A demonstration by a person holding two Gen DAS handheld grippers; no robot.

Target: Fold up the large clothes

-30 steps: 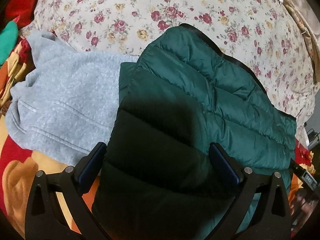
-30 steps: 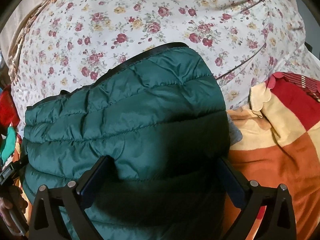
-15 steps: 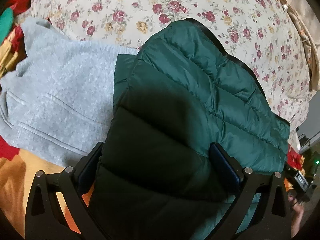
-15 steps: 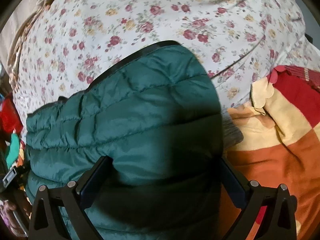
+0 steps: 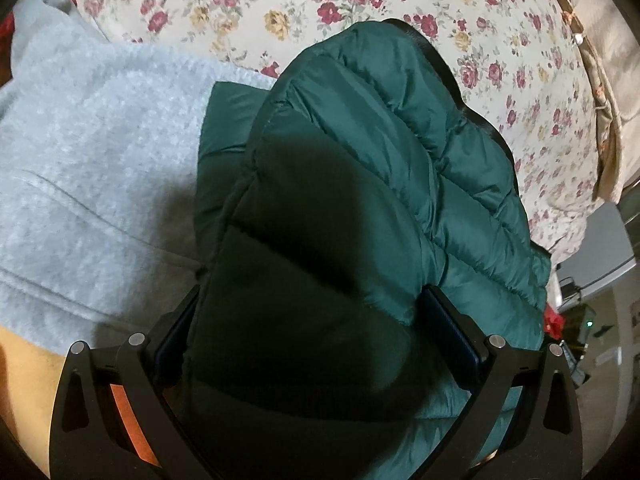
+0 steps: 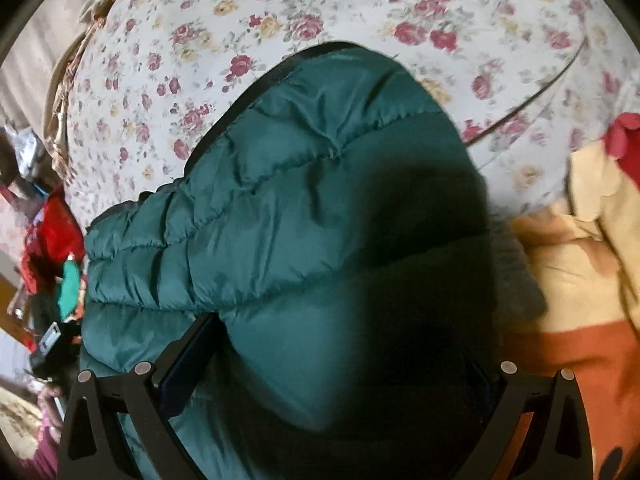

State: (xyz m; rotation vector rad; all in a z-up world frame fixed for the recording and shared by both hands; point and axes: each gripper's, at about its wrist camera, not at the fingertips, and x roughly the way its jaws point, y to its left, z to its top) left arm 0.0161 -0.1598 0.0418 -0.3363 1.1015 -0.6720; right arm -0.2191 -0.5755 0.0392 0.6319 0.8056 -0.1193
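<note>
A dark green quilted puffer jacket lies folded and bulky on the bed, and it fills the middle of both views. My left gripper sits low over its near left part. The fingers stand wide apart, and the jacket's padding bulges between them and hides part of the left finger. My right gripper is over the near right part, also spread wide with padding between its fingers. Its right finger is lost in shadow. Neither pair of fingers visibly pinches the fabric.
A light grey fleece garment lies to the left, partly under the jacket. A floral sheet covers the bed beyond. An orange, cream and red blanket lies to the right. The bed edge and floor clutter show at the far left of the right wrist view.
Both views have closed in on the jacket and swung slightly, so less of the floral sheet shows. The finger spacing has stayed the same and the jacket has kept its folded shape.
</note>
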